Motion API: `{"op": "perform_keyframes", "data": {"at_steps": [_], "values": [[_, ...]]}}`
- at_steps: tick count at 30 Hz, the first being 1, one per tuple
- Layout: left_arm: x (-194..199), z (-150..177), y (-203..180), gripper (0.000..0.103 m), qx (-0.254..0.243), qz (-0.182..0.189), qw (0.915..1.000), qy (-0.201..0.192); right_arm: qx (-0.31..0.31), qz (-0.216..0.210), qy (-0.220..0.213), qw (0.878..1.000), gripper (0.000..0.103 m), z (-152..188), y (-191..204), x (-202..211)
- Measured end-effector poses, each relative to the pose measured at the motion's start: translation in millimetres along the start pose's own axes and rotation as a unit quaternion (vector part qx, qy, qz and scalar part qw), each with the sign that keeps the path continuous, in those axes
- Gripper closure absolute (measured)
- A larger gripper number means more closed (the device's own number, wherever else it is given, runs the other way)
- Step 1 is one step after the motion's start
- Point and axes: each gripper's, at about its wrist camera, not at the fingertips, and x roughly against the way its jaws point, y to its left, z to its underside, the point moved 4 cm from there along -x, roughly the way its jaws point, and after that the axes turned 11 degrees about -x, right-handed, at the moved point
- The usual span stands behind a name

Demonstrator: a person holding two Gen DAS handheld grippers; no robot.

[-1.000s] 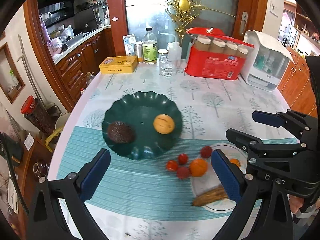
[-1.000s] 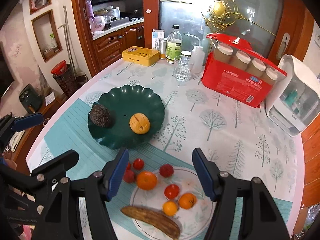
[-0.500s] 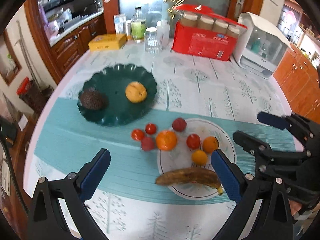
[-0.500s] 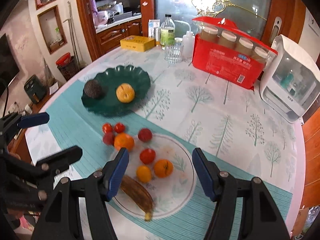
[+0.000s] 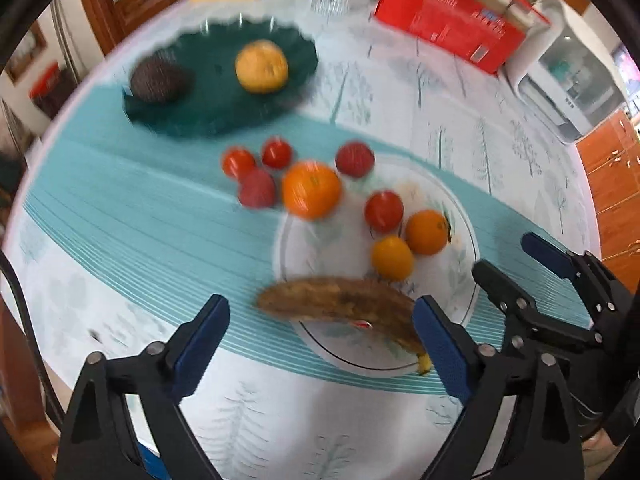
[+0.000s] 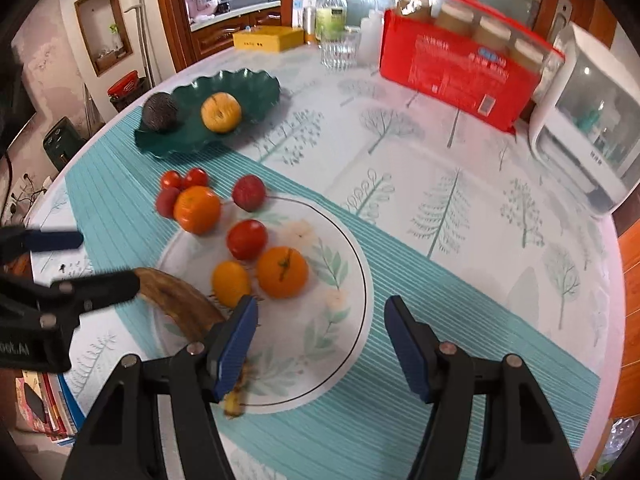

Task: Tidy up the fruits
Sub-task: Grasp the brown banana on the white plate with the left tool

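Observation:
A brown banana (image 5: pixel 340 300) lies on the near rim of the white plate (image 5: pixel 340 240), next to two small oranges and a tomato (image 5: pixel 383 210). My left gripper (image 5: pixel 320 328) hangs over it with one finger on either side of the banana. Its jaws are closing, but the pads do not press on it. My right gripper (image 6: pixel 320 320) stands open above a bare part of the white plate (image 6: pixel 340 240), holding nothing. A large orange (image 6: pixel 197 209) and several small red fruits sit on the cloth by the plate's far-left rim. The green plate (image 6: pixel 248 84) holds a dark avocado (image 6: pixel 160 112) and a yellow fruit (image 6: pixel 221 112).
At the back of the table stand a red package (image 6: pixel 460 60), a drinking glass (image 6: pixel 338 50), a bottle (image 6: pixel 331 10) and a yellow box (image 6: pixel 266 38). A white appliance (image 6: pixel 588 120) sits at the far right. The table's rounded edge runs close on the left and near side.
Both grippers have come down and forward toward the white plate. The left one has tipped downward, its jaws have narrowed a little, and the banana now lies between its fingers.

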Motion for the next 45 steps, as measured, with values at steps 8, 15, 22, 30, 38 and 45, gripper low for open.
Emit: {"op": "perform_keyframes", "data": {"at_steps": [8, 15, 22, 30, 38, 45], "values": [[-42.8, 14.0, -7.4, 0.034, 0.066, 0.039, 0.9958, 0.051, 0.023, -0.029, 0.012, 0.999, 0.037, 0.4, -1.2, -28.8], [-46.8, 2.7, -9.9, 0.036, 0.081, 0.022, 0.9957, 0.039, 0.039, -0.042, 0.017, 0.998, 0.038, -0.7, 1.2, -37.2], [-58.9, -0.4, -3.3, 0.036, 0.082, 0.034, 0.9951, 0.045, 0.055, -0.057, 0.02, 0.997, 0.038, -0.6, 7.0, -40.8], [-53.5, -12.2, -8.2, 0.04, -0.015, 0.033, 0.9983, 0.045, 0.07, -0.048, 0.02, 0.996, 0.039, -2.5, 12.4, -50.2], [-47.9, -18.8, -13.6, 0.039, -0.045, 0.022, 0.9976, 0.048, 0.07, -0.067, 0.013, 0.995, 0.045, -9.5, 15.2, -53.8], [-53.4, -8.4, -15.6, 0.028, 0.009, -0.002, 0.9981, 0.061, 0.065, -0.083, 0.033, 0.994, 0.065, -9.7, 10.9, -61.6]]}}
